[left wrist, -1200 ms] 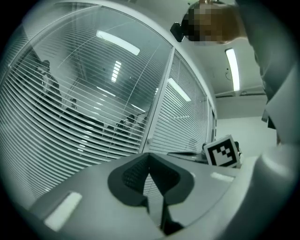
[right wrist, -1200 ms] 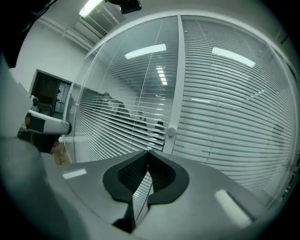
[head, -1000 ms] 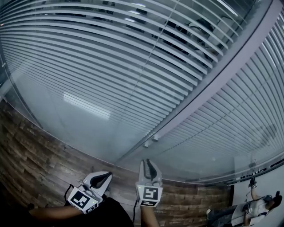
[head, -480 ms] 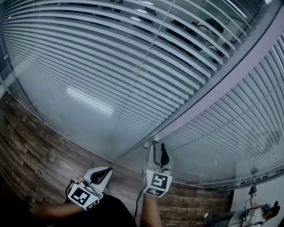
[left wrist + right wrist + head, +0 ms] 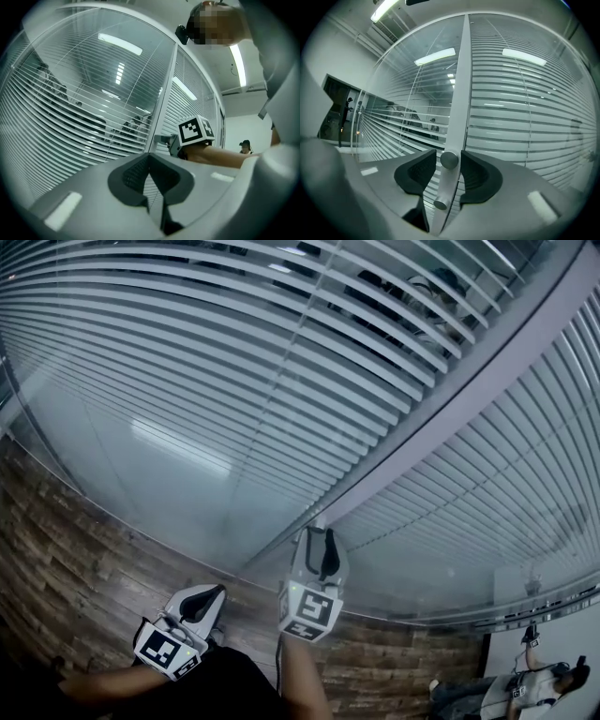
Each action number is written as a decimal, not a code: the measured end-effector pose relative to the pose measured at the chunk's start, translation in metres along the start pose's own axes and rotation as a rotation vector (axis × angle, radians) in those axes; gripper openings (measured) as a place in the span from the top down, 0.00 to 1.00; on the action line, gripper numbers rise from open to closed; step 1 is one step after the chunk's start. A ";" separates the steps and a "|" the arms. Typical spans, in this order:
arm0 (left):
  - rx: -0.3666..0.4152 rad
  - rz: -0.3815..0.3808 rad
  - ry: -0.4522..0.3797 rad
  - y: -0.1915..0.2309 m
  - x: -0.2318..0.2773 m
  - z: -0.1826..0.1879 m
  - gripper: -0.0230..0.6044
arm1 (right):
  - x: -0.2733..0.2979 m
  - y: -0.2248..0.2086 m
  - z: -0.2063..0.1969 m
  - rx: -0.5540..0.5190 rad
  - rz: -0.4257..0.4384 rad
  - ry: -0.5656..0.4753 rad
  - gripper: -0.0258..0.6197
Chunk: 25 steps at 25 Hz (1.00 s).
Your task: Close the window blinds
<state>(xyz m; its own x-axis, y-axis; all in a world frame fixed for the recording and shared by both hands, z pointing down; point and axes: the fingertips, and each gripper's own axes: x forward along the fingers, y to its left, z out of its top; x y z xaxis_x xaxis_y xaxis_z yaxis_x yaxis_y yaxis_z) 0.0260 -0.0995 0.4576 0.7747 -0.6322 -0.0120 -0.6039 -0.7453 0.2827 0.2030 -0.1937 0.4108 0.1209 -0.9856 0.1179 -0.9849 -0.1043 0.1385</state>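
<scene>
A glass partition fills the head view, with horizontal window blinds (image 5: 234,352) hanging behind the glass. A pale frame post (image 5: 450,399) runs diagonally between two panes. A wood-patterned floor (image 5: 66,559) lies below.

The right gripper (image 5: 319,532) is held up against the foot of the post. In the right gripper view its dark padded fingers (image 5: 417,176) stand apart, having just been opening. A round metal upper knob (image 5: 449,160) on the frame post (image 5: 459,93) sits between them. There is a clear gap on the left side, and the right pad lies very near the knob. A second, lower knob (image 5: 440,204) sticks out of the post beneath it.

In the same view, the slats left of the post are tilted, with dark gaps that show a room beyond. The slats (image 5: 520,103) right of the post lie flatter and cover almost all of the glass.

The left gripper (image 5: 217,590) hangs lower and to the left, away from the glass, over the floor. In the left gripper view its fingers (image 5: 129,176) meet at the tips with nothing between them. That view also shows the right gripper's marker cube (image 5: 194,130) at the post. Another person (image 5: 244,146) stands far behind it.
</scene>
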 end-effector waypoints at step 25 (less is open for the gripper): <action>-0.001 -0.046 0.008 -0.015 -0.006 0.007 0.96 | -0.007 0.014 0.008 -0.715 0.089 0.068 0.76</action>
<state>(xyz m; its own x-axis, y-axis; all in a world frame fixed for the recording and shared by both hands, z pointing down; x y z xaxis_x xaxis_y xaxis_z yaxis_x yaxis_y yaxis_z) 0.0294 -0.0862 0.4471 0.8031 -0.5956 -0.0178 -0.5672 -0.7733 0.2833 0.1872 -0.1894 0.4042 0.0747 -0.9735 0.2159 -0.6720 0.1108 0.7322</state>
